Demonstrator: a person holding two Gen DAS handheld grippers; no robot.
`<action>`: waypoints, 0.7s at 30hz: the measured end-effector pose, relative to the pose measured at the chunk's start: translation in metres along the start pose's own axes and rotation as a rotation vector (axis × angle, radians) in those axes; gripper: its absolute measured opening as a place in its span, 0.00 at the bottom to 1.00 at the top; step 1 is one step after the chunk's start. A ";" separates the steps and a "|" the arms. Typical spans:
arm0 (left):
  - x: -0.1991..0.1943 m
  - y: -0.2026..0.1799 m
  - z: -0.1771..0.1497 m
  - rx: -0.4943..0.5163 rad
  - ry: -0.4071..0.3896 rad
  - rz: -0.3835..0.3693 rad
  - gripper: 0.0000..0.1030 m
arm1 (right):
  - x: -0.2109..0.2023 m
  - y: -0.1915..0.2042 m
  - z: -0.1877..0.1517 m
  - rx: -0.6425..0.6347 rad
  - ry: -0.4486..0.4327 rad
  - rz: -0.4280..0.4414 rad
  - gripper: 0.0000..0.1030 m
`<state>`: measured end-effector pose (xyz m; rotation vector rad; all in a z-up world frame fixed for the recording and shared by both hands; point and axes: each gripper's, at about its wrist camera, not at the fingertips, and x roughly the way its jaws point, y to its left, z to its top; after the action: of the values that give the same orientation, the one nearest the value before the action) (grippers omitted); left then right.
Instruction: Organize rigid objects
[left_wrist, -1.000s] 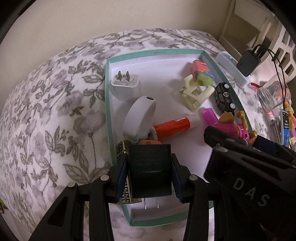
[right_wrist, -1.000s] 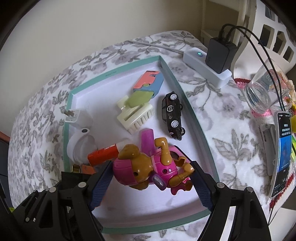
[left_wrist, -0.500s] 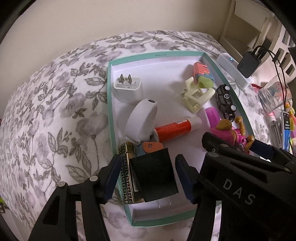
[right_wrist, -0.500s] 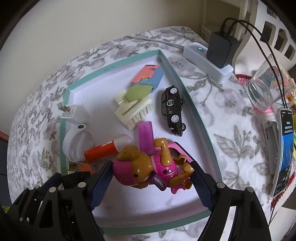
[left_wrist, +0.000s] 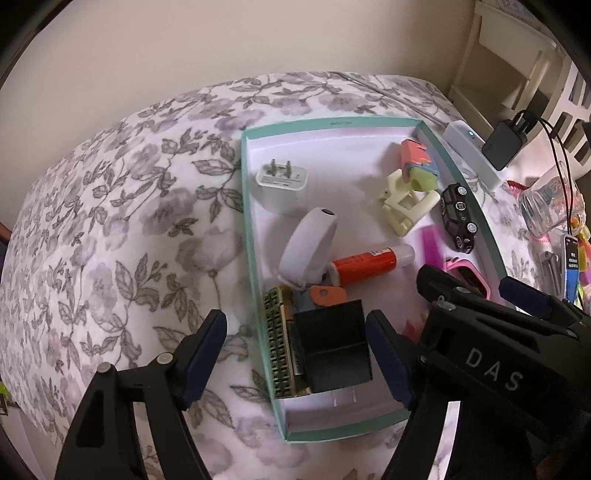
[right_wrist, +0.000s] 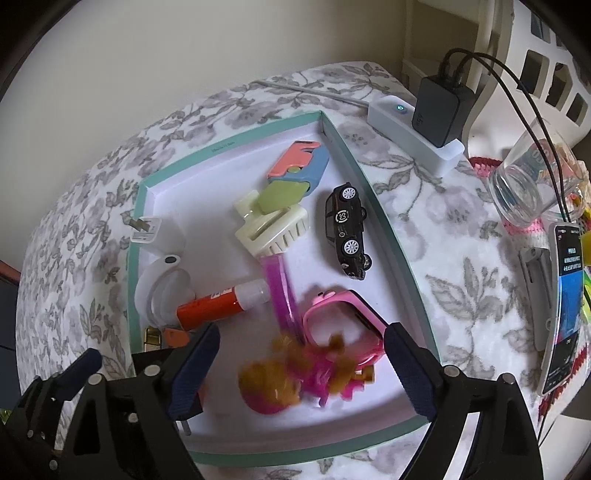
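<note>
A teal-rimmed white tray (left_wrist: 334, 124) (right_wrist: 229, 143) lies on a flowered cloth. My left gripper (left_wrist: 297, 354) is open above its near left corner, where a black charger (left_wrist: 332, 347) rests against a gold-patterned box (left_wrist: 277, 339). My right gripper (right_wrist: 299, 365) is open; the pink and brown toy dog (right_wrist: 295, 380) is motion-blurred between the fingers, dropping onto the tray. Also in the tray are a white charger (left_wrist: 282, 181), a white round device (left_wrist: 310, 243), an orange glue stick (left_wrist: 365, 260), a cream hair clip (right_wrist: 271, 229), a black toy car (right_wrist: 347, 232) and a pink watch (right_wrist: 351, 317).
A white power strip (right_wrist: 413, 134) with a black adapter (right_wrist: 441, 110) lies beyond the tray's right side. A glass jar (right_wrist: 532, 181) and a phone (right_wrist: 565, 310) are at the far right. A wall stands behind the table.
My left gripper opened and let the black charger drop into the tray's near corner. My right gripper opened and released the toy dog, which is falling into the tray.
</note>
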<state>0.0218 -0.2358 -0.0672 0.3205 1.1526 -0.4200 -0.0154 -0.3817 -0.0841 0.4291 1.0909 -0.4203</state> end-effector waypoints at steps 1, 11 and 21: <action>-0.002 0.002 0.000 -0.005 -0.003 0.003 0.76 | 0.000 0.000 0.000 0.000 0.000 0.000 0.91; -0.005 0.036 -0.005 -0.083 -0.004 0.062 0.77 | -0.006 0.006 -0.002 -0.001 -0.020 0.009 1.00; -0.009 0.083 -0.012 -0.223 -0.025 0.129 0.96 | -0.016 0.018 -0.007 -0.034 -0.045 0.014 1.00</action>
<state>0.0489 -0.1563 -0.0607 0.1930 1.1354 -0.1792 -0.0179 -0.3608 -0.0700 0.3956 1.0492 -0.3970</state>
